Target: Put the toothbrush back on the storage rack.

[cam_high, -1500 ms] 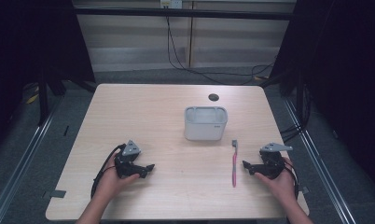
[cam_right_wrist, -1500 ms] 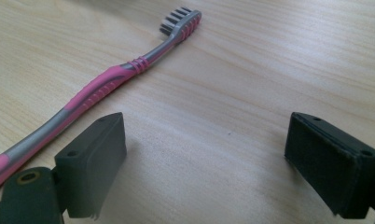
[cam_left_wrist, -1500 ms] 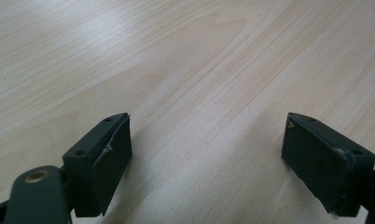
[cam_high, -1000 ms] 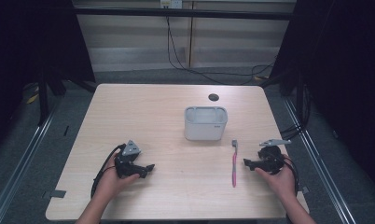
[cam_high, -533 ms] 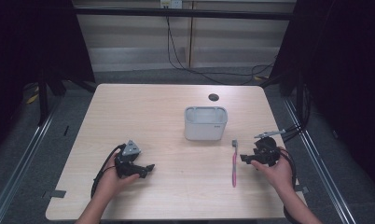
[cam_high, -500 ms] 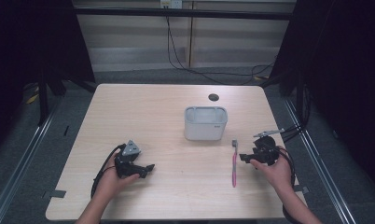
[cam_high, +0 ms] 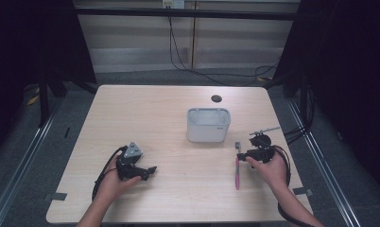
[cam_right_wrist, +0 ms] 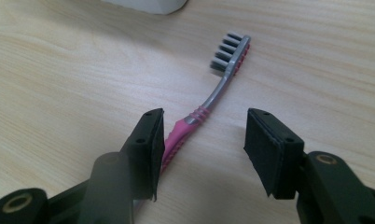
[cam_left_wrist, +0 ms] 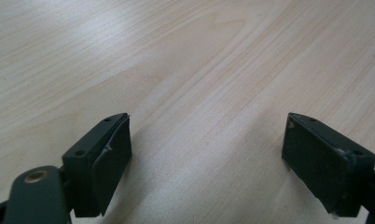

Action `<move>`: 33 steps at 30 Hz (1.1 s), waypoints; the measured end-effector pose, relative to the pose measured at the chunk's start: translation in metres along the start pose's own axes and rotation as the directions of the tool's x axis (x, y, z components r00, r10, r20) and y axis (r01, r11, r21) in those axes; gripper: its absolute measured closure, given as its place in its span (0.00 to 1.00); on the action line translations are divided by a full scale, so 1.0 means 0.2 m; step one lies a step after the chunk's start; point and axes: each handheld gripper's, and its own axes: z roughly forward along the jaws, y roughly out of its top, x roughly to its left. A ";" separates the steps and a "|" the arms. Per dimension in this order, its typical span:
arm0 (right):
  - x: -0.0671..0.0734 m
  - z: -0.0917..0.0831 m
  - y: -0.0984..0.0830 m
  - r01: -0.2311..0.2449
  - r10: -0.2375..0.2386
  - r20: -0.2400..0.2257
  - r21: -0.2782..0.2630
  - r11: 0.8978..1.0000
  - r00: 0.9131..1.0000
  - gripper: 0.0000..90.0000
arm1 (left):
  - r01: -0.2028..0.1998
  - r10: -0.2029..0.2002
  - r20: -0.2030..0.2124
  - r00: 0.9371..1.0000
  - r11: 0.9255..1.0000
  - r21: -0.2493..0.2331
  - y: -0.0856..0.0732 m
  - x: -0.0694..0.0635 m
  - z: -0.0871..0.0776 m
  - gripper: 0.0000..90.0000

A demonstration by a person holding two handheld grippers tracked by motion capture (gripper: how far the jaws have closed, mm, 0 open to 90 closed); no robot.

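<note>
Pale wood table (cam_high: 169, 113), pink-and-grey toothbrush (cam_right_wrist: 209, 105) lying flat – dark bristles, right hand-held gripper (cam_right_wrist: 202, 149) half-spread, just been closing, not pinching it

Right gripper (cam_right_wrist: 202, 154): toothbrush (cam_right_wrist: 213, 93) lies on the table (cam_right_wrist: 59, 93), handle against one jaw's inner side; bare wood toward the other jaw. White container (cam_right_wrist: 148, 4) stands beyond the tips. Left gripper (cam_left_wrist: 206, 154): bare wood between and ahead of the jaws.

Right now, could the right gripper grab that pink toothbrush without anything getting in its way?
Probably yes. The right gripper hangs just over the toothbrush, jaws apart, handle beside the left jaw. The white container stands off, and bare table surrounds the brush.
</note>
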 end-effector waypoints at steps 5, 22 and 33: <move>0.02 0.03 0.01 -0.021 0.021 -0.004 0.018 1.000 1.000 0.56 | 0.000 0.000 0.000 1.000 1.000 0.000 0.00 0.00 0.00 0.17; 0.07 0.09 0.04 -0.002 -0.001 0.034 0.093 0.996 0.999 0.70 | -0.001 0.001 0.002 1.000 1.000 -0.001 0.00 0.00 0.00 0.17; 0.05 0.08 0.03 -0.018 0.011 0.077 0.086 0.996 0.997 0.89 | -0.001 0.001 0.008 1.000 1.000 0.002 0.00 0.00 0.00 0.17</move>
